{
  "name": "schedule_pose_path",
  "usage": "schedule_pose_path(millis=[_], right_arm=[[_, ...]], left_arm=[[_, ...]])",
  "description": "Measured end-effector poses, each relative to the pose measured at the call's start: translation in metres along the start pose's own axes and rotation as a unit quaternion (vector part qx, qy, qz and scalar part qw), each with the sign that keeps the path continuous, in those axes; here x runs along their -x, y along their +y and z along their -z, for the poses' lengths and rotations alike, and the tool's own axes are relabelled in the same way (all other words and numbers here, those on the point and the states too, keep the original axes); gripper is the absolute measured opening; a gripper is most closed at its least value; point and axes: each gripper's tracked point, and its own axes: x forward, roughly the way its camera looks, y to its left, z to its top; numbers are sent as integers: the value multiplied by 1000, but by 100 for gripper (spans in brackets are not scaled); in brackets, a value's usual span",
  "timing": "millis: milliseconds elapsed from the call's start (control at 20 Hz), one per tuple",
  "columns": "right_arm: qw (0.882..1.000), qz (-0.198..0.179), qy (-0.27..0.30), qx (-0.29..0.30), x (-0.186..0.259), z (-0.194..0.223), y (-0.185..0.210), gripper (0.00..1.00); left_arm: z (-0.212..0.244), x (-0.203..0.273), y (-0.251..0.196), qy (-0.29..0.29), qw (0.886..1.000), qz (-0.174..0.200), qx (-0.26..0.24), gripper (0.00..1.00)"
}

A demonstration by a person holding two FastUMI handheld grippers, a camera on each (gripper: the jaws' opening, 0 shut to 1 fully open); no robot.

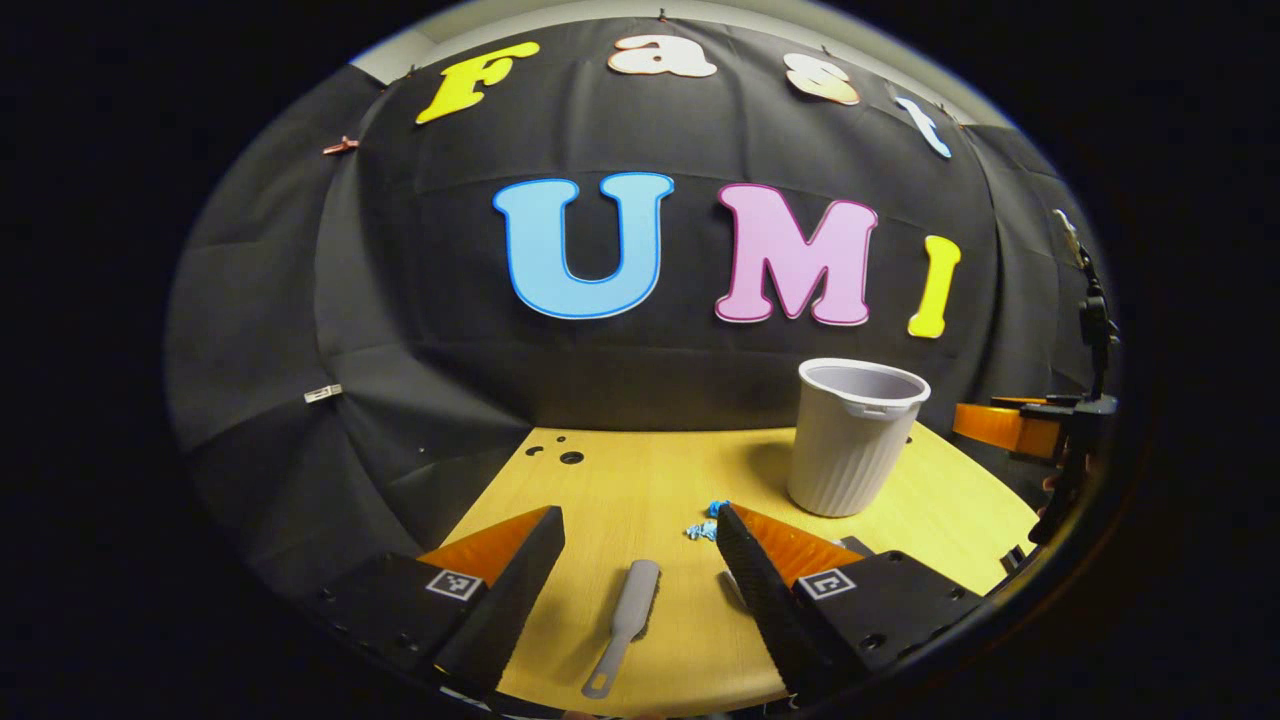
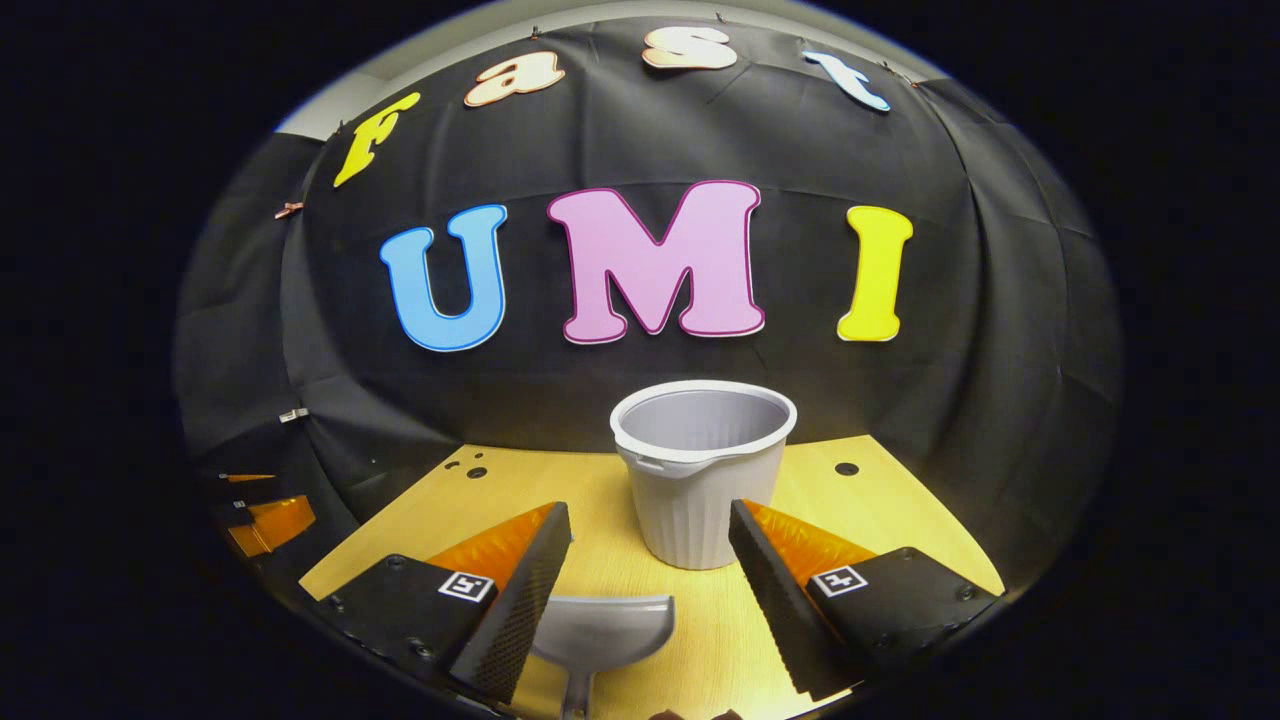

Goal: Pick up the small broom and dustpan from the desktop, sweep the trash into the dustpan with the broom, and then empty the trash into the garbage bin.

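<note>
In the left gripper view a small grey broom (image 1: 625, 622) lies flat on the wooden desktop (image 1: 640, 480), straight ahead between the spread fingers of my open left gripper (image 1: 640, 530). Small blue scraps of trash (image 1: 708, 522) lie just past the right finger. A grey ribbed garbage bin (image 1: 852, 437) stands upright to the right. In the right gripper view a grey dustpan (image 2: 600, 632) rests on the desktop (image 2: 850, 500) below my open right gripper (image 2: 650, 525), closer to the left finger. The bin (image 2: 700, 470) stands directly ahead of it.
Round holes (image 1: 570, 457) dot the desktop's far left corner, and one hole (image 2: 846, 468) sits right of the bin. The right gripper (image 1: 1020, 428) shows at the far right of the left gripper view, the left gripper (image 2: 265, 520) at the far left of the right gripper view.
</note>
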Motion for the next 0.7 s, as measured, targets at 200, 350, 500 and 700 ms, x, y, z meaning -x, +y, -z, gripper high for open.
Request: schedule_pose_path(millis=[200, 350, 500, 700], right_arm=[[1000, -9, 24, 0, 1, 17, 12, 99], [999, -9, 32, -4, 1, 21, 15, 99], [999, -8, 39, -7, 2, 25, 17, 99], [999, -16, 50, -6, 6, 34, 22, 99]], left_arm=[[20, -3, -6, 27, 999, 24, -21, 98], [37, -9, -8, 60, 998, 29, -12, 98], [56, -15, -4, 86, 996, 24, -5, 99], [88, -20, 1, 135, 990, 30, 8, 99]])
